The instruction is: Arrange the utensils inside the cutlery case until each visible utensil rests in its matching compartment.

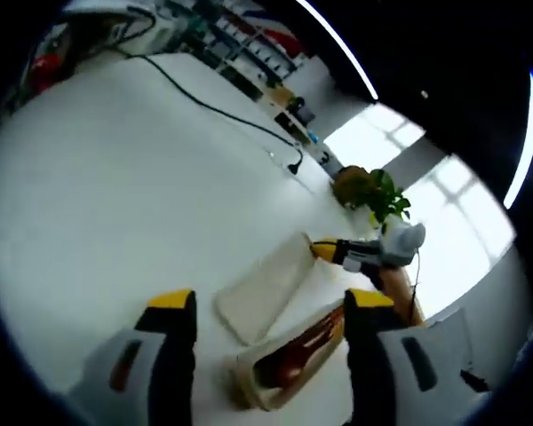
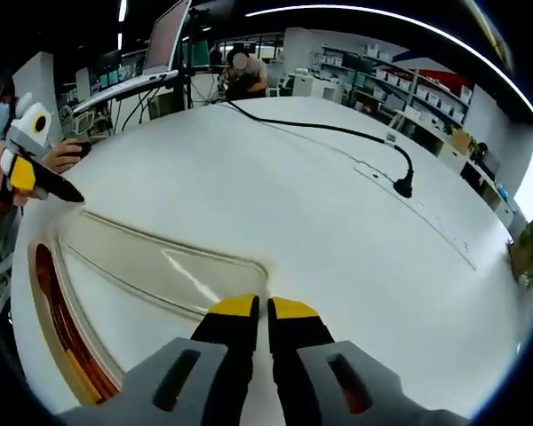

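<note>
Both tongs hover near the cutlery case (image 1: 284,364); left (image 1: 268,321) gaping, right (image 2: 262,312) closed.

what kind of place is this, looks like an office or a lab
Probably a lab or workshop office: a large white table with a black cable running across it, storage shelves along the wall, and a laptop at the table's edge.

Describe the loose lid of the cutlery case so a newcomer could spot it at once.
On the white table, find the open cutlery case holding reddish-brown utensils. The lid lies flat beside it: a pale, translucent, rounded rectangle, empty, unlike the case.
</note>
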The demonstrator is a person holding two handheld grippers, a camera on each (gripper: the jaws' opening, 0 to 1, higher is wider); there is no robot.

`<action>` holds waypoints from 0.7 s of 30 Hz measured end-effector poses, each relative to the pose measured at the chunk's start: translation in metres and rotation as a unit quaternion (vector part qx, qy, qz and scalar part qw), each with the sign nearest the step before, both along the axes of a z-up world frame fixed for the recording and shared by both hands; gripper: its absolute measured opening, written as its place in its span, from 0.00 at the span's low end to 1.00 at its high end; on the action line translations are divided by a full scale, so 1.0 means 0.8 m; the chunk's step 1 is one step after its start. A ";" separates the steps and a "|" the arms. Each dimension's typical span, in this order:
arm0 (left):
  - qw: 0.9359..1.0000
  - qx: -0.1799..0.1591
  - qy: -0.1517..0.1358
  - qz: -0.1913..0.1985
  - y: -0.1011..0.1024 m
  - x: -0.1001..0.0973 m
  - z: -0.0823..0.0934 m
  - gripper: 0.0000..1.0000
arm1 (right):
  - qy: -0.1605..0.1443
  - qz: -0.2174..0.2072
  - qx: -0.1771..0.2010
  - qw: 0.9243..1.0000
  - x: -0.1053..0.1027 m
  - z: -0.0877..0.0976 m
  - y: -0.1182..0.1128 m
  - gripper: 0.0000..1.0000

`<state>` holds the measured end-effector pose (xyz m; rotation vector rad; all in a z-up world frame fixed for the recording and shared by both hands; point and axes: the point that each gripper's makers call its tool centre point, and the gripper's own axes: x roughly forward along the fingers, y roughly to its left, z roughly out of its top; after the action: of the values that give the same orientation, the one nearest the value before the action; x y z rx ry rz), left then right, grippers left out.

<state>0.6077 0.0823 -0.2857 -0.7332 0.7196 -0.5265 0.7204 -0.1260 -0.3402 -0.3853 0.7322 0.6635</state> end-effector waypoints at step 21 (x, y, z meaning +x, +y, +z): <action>0.993 -0.114 0.032 0.014 -0.001 -0.002 0.025 0.71 | -0.022 -0.013 -0.027 0.999 -0.003 0.002 -0.002 0.02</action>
<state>0.6064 0.0819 -0.2656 -0.9759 0.7142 -0.5682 0.7181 -0.1274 -0.3383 -0.4383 0.7131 0.6087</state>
